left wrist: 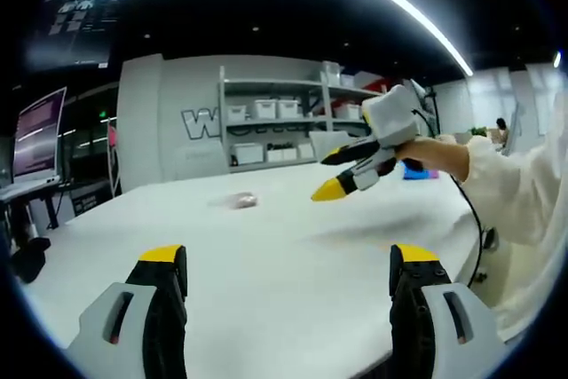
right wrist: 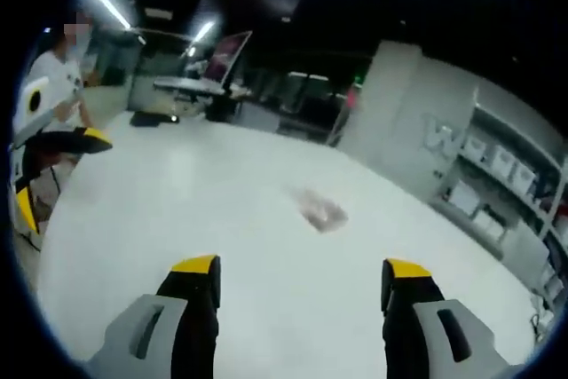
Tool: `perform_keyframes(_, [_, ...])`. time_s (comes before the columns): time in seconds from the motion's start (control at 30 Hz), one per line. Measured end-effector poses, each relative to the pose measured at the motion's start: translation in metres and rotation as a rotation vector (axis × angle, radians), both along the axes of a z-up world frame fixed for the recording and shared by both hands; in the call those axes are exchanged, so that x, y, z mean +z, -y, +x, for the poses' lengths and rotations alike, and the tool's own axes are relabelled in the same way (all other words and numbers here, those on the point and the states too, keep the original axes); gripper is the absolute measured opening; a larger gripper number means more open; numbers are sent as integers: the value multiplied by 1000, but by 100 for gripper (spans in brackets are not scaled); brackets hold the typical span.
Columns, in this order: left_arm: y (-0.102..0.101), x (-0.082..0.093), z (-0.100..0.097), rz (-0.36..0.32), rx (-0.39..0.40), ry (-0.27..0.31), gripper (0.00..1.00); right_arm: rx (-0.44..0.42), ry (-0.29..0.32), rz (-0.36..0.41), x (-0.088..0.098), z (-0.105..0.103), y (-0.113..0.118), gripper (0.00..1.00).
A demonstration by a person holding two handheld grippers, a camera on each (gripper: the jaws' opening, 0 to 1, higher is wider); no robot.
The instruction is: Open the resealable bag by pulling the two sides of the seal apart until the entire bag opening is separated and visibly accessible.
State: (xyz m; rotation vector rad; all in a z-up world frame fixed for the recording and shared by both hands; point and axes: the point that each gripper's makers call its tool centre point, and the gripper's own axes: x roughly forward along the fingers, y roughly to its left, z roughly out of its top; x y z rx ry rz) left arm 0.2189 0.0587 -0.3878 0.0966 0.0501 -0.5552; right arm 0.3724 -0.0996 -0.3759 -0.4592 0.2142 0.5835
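A small clear resealable bag (left wrist: 240, 200) lies flat on the white table (left wrist: 266, 264), well ahead of both grippers and touched by neither. My left gripper (left wrist: 288, 259) is open over the near part of the table, its yellow-tipped jaws wide apart with nothing between them. In the left gripper view the right gripper (left wrist: 326, 175) hovers above the table to the right of the bag, held by a hand in a white sleeve. My right gripper (right wrist: 301, 267) is open and empty too, with the bag (right wrist: 319, 209) blurred ahead of it. The left gripper (right wrist: 58, 175) shows at the left edge.
Metal shelves (left wrist: 284, 122) with white bins stand behind the table. A monitor (left wrist: 37, 135) and a desk are off to the left. A person (right wrist: 53, 77) in white is at the table's far end (right wrist: 177, 157). Broad bare tabletop surrounds the bag.
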Motion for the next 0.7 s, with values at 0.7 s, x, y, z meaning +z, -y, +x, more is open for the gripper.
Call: perform_keyframes(0.7, [2, 2, -2, 9, -8, 4, 93, -16, 35, -45, -1, 19, -17, 70])
